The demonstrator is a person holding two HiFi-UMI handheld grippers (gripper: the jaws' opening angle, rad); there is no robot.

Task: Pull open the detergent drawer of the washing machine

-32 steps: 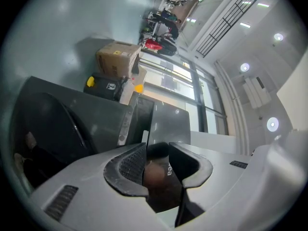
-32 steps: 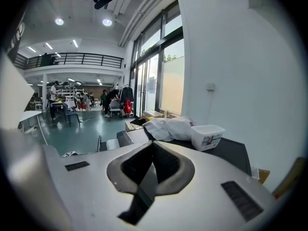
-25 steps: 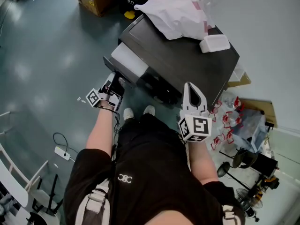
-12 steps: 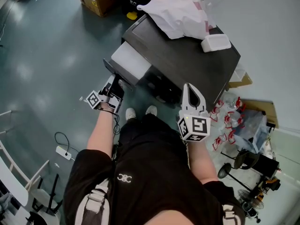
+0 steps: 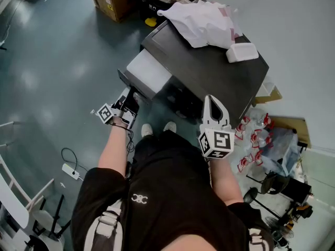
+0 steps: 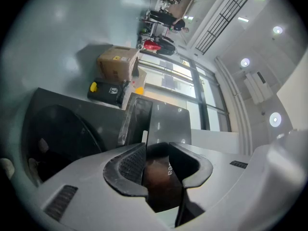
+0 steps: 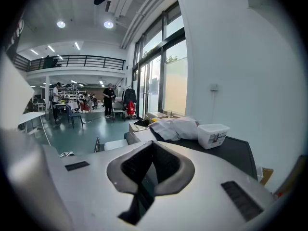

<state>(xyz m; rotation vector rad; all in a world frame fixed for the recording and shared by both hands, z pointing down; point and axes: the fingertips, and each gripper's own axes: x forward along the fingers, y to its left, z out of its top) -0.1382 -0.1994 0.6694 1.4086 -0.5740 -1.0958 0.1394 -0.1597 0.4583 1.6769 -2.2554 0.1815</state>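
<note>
Clamping pulled-out detergent drawer (image 5: 148,70) front between left gripper (image 5: 127,99) jaws.

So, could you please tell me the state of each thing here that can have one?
detergent drawer: pulled out, white inside showing.
left gripper: shut on the drawer's dark front panel.
right gripper: shut, nothing between its jaws.
white tub: lid on, upright on the washing machine.

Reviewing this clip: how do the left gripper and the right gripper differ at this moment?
The left gripper is clamped on the front panel of the pulled-out detergent drawer; the right gripper has its jaws together on nothing. The left gripper sits at the washing machine drawer corner; the right gripper hangs clear in front of it. Both carry a marker cube.
</note>
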